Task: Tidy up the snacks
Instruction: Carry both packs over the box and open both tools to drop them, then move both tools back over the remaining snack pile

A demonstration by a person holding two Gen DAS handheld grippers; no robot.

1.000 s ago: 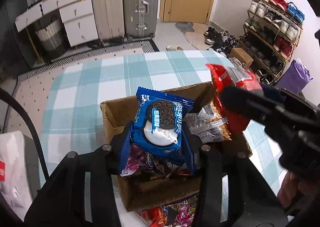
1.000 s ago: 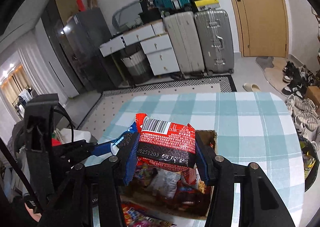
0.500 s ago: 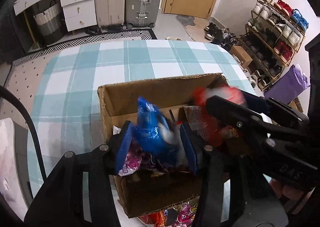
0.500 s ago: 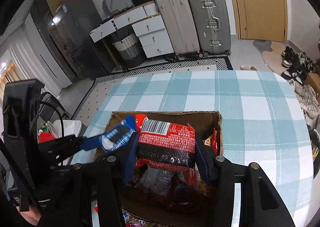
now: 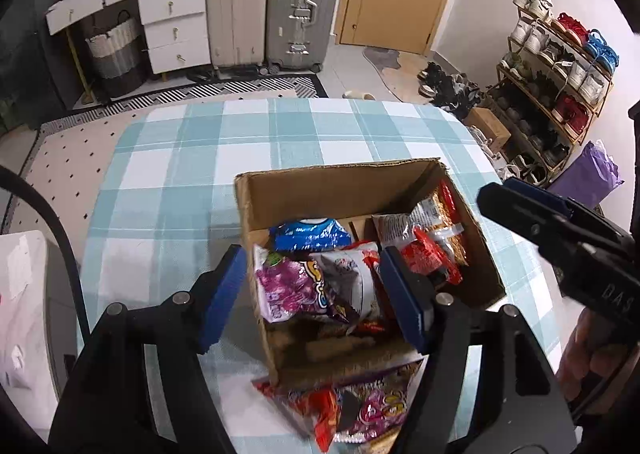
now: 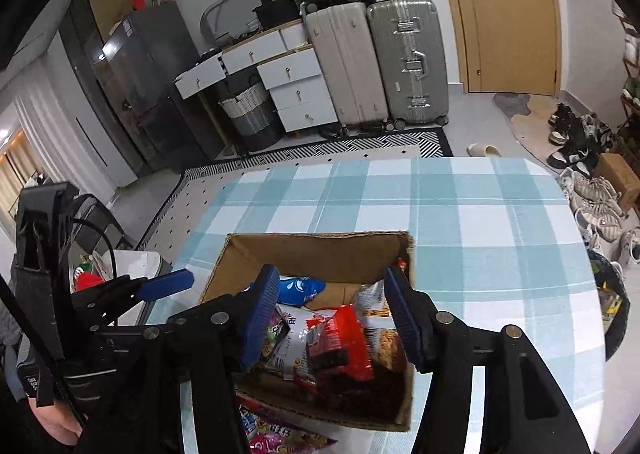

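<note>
Gone from both grips since a second ago: blue cookie pack (image 5: 308,235) and red packet (image 6: 340,338), now lying loose inside cardboard box (image 5: 336,190) among other wrappers. Nearest in left wrist view, more snack bags (image 5: 360,410) on the cloth, partly under the box's near wall. Above the box, left gripper (image 5: 312,294) with jaws opening, blue pads clear of the purple bag (image 5: 288,290) below — nothing pinched. Right gripper (image 6: 332,314) likewise opening, pads apart, red packet beneath and untouched. Beyond, bare checked tablecloth (image 6: 460,206). Farther back — two upright suitcases (image 6: 376,62), white drawers (image 6: 296,90), wooden door (image 6: 508,14), and shoe rack (image 5: 560,70) at right.
</note>
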